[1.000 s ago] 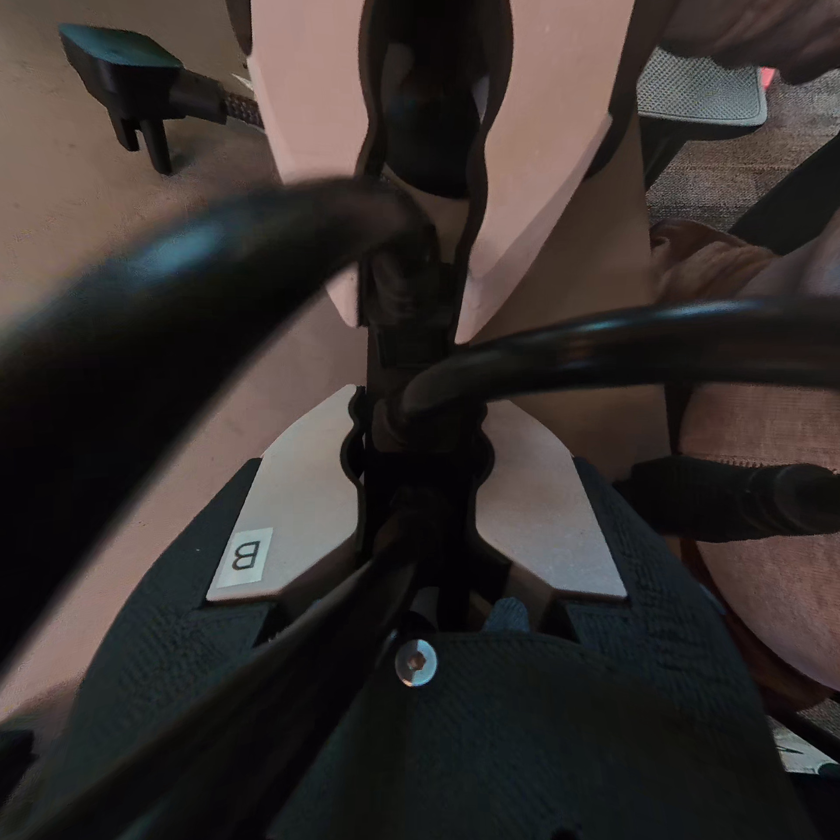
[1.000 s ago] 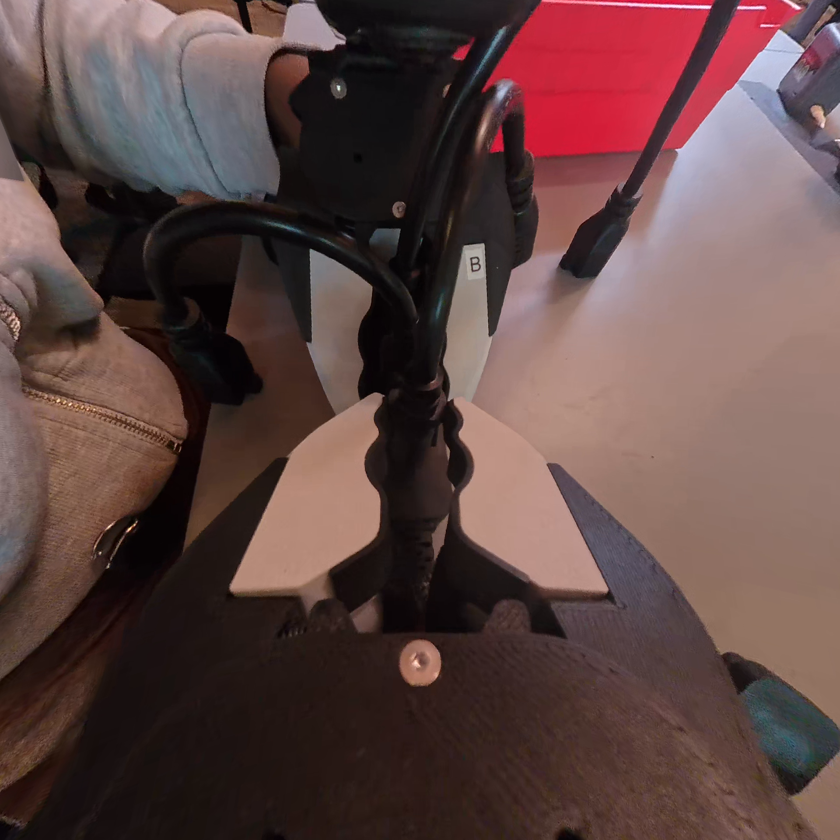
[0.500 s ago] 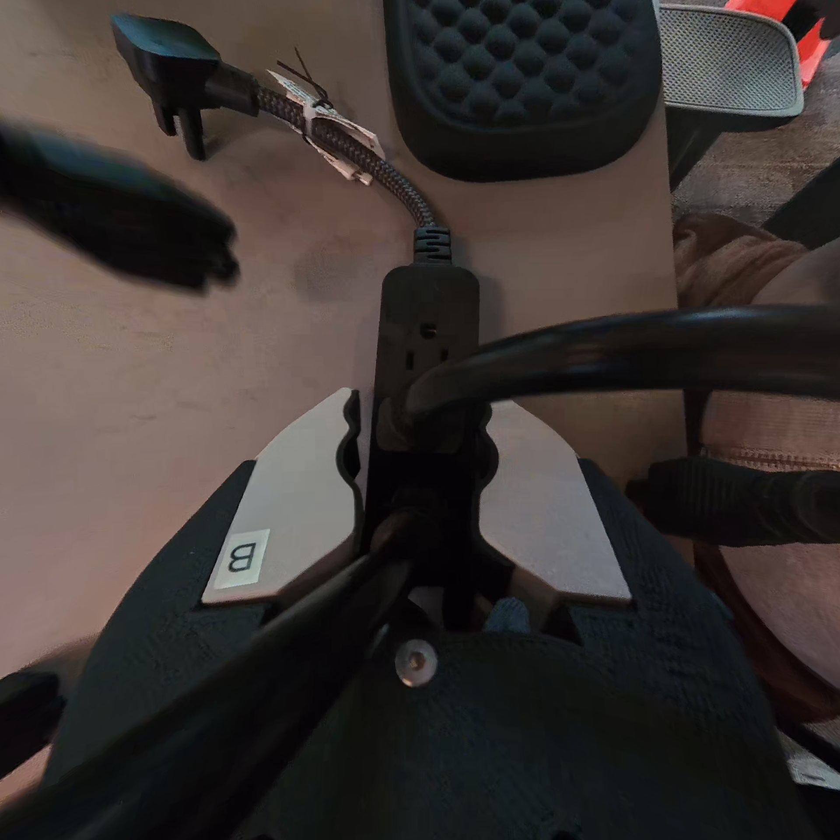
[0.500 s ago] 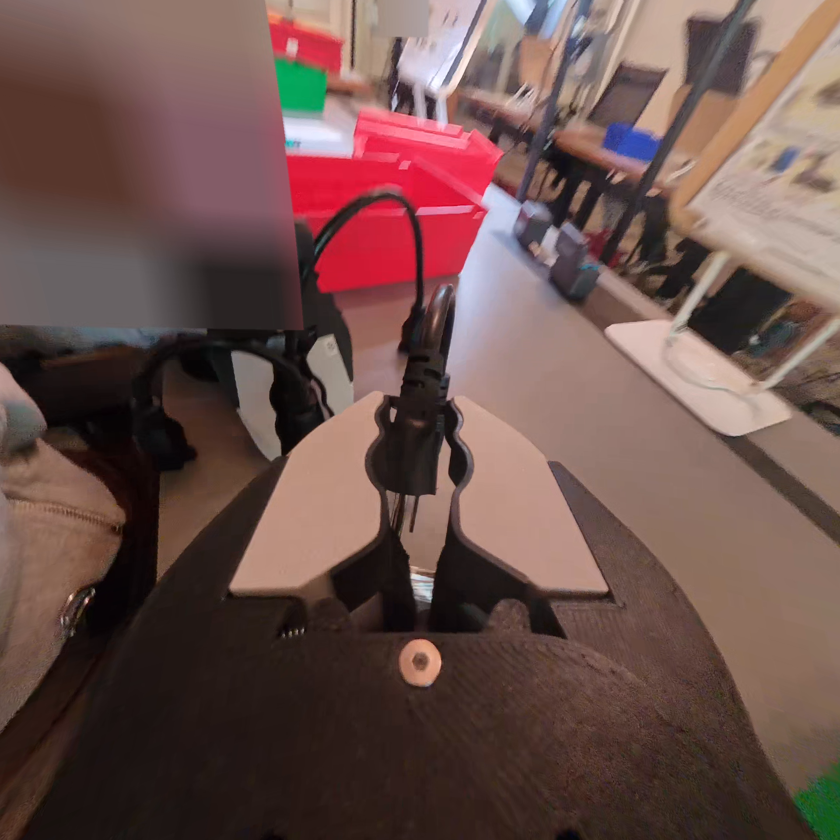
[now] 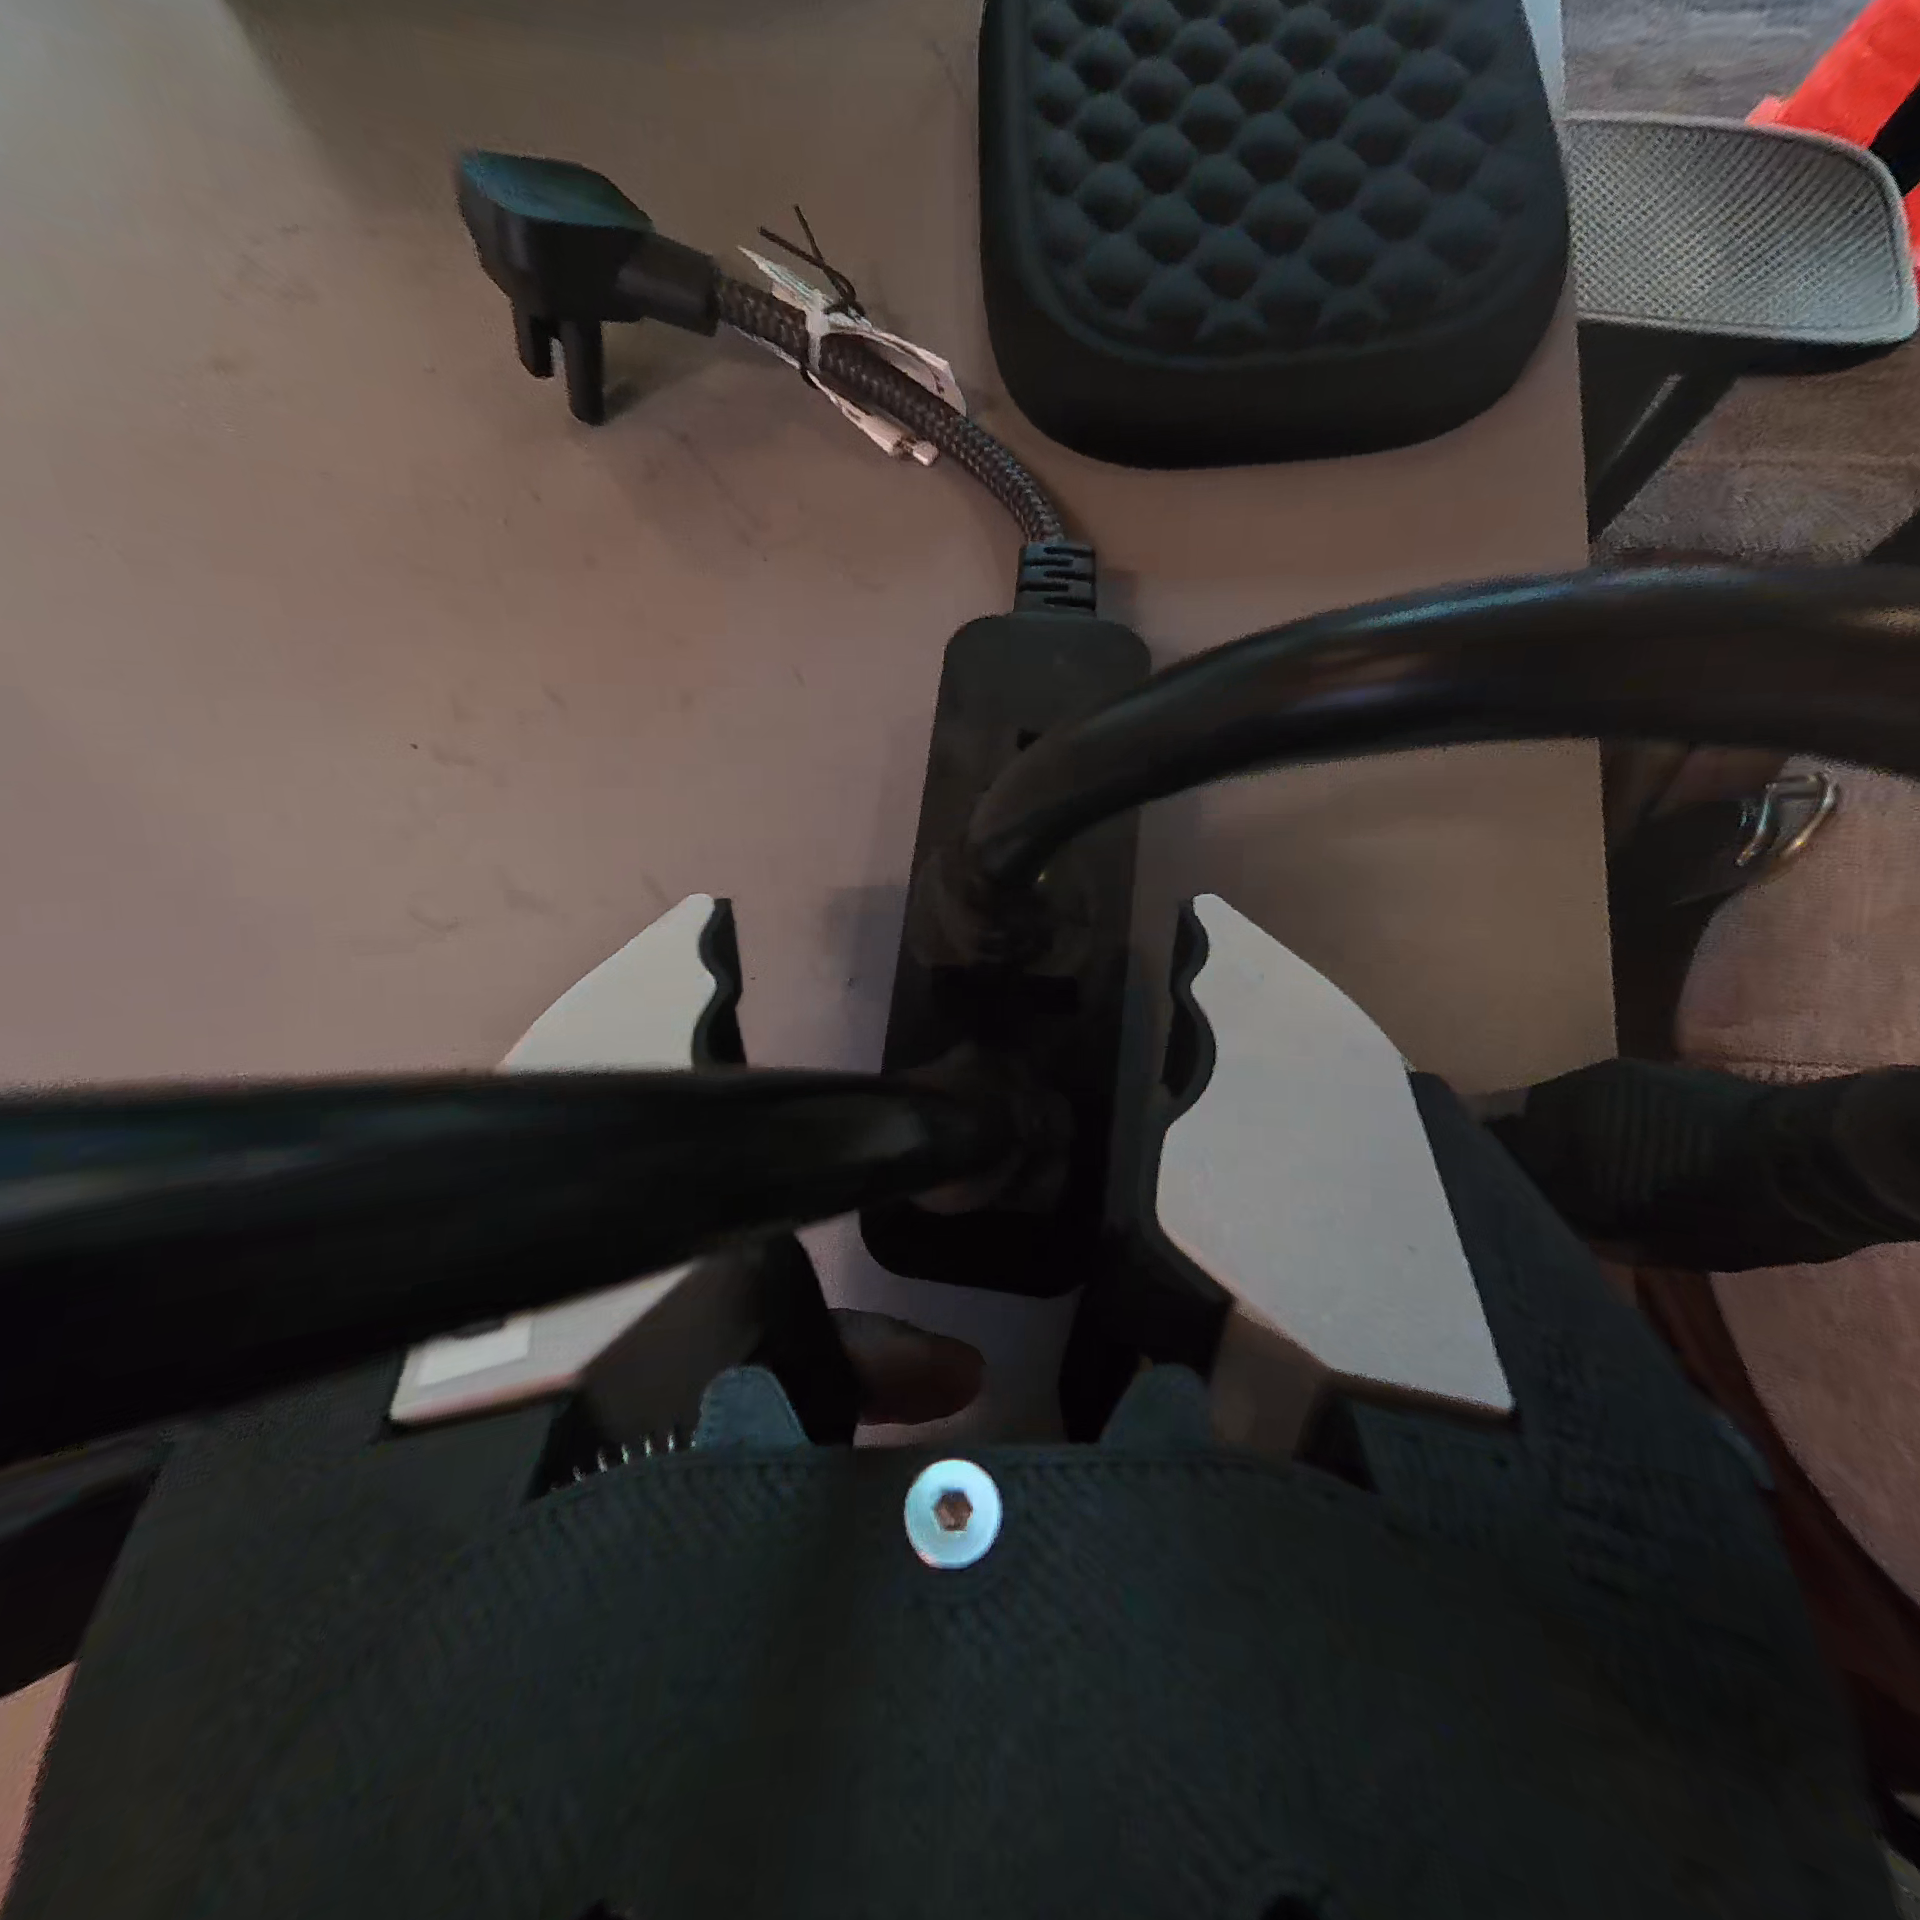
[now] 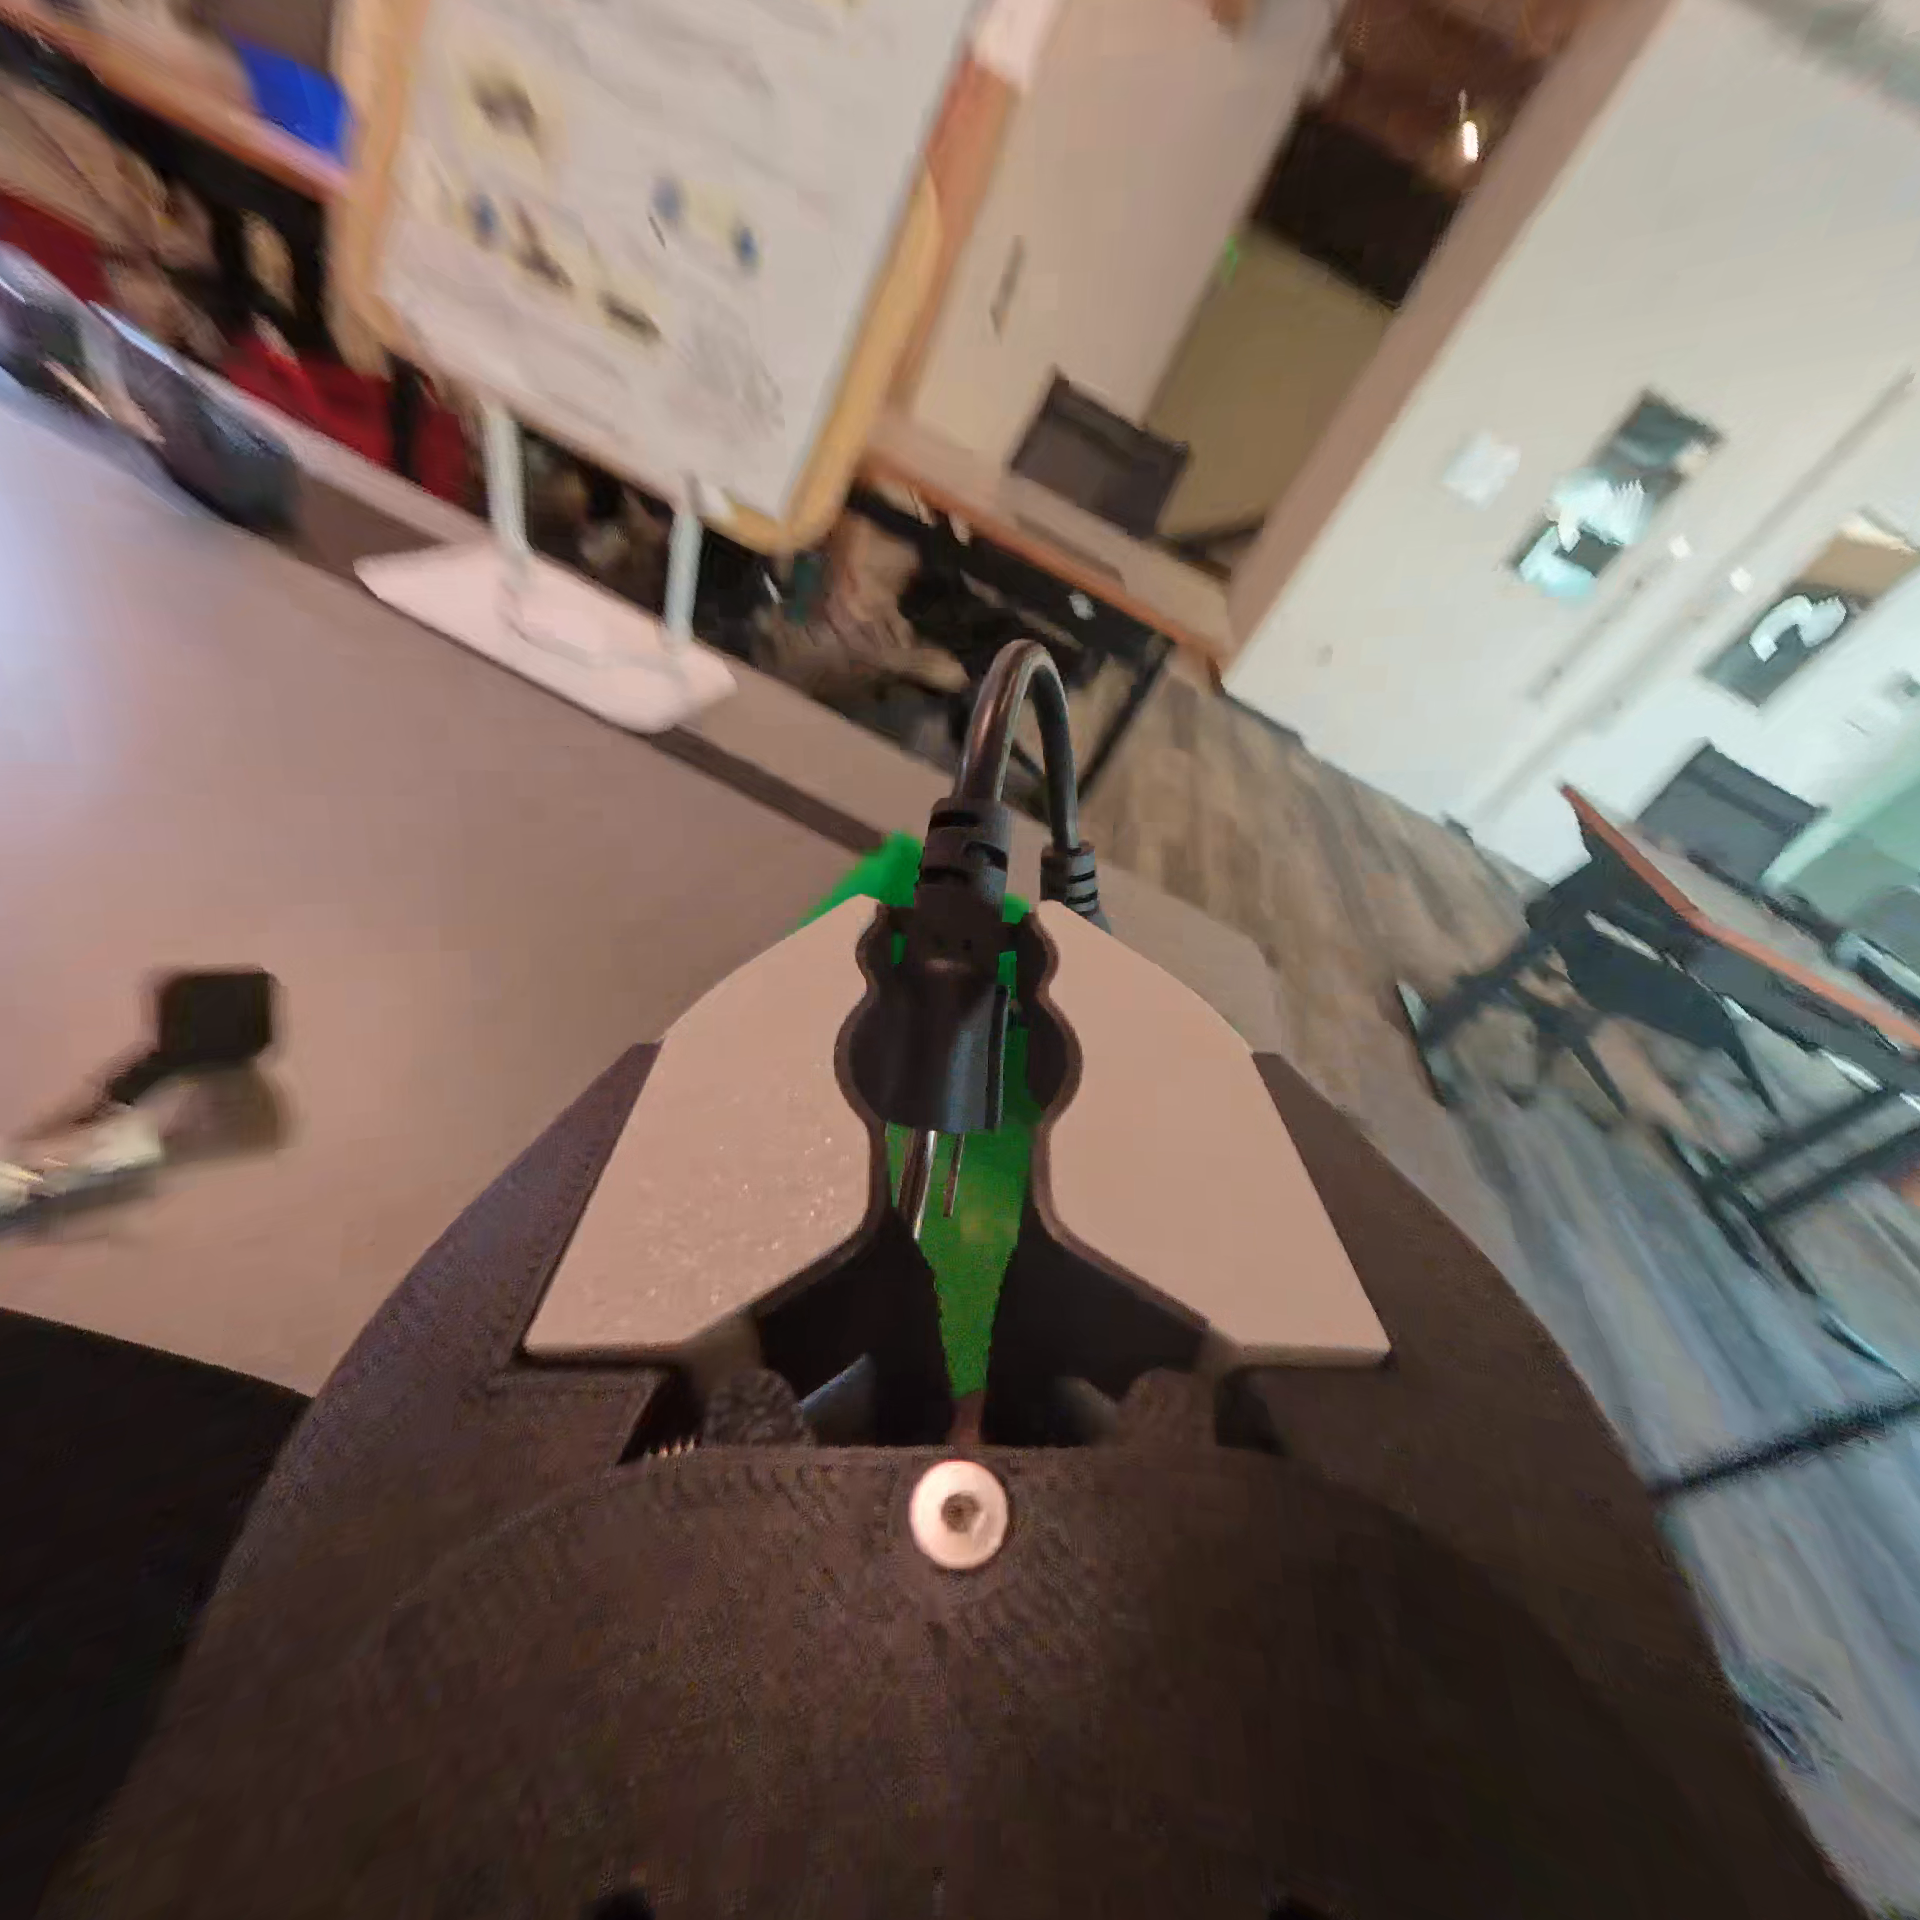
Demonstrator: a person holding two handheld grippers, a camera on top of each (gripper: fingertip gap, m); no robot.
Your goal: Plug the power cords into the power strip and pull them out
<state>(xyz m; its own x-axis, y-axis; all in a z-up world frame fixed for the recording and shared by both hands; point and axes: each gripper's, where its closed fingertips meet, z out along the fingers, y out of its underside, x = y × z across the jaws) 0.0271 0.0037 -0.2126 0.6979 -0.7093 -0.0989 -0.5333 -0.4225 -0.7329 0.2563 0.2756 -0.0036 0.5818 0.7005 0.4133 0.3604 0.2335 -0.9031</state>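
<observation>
Left gripper [image 5: 956, 997]: jaws spread wide, one either side of the near end of the power strip [image 5: 1023, 966], clear of its sides with table showing in the gap on the left. Left finger largely hidden by a thick blurred black cord [image 5: 436, 1184] crossing the frame; that cord ends at a plug seated in the strip's nearest socket.

Power strip: black, flat on the tan table [image 5: 364, 675], lengthwise away from the camera. A second black cord [image 5: 1455, 665] arcs in from the right edge to a plug in a socket farther along; both cords are cut off by the frame. The strip's sockets are mostly covered.

Beyond: the strip's own braided lead [image 5: 914, 416] with a tied paper tag, ending in a flat angled plug [image 5: 561, 249] lying loose on the table. Black dimpled pad [image 5: 1268, 208] at the far table edge, cut off at the top.

Right gripper [image 6: 956, 1023]: fingers clamped on a black three-prong plug [image 6: 945, 1029], held clear of the table, prongs pointing back toward the camera. Its cord [image 6: 1023, 717] loops up and over to a second connector, partly hidden behind the right finger. Green shape behind the plug, unidentifiable. Background room motion-blurred.
</observation>
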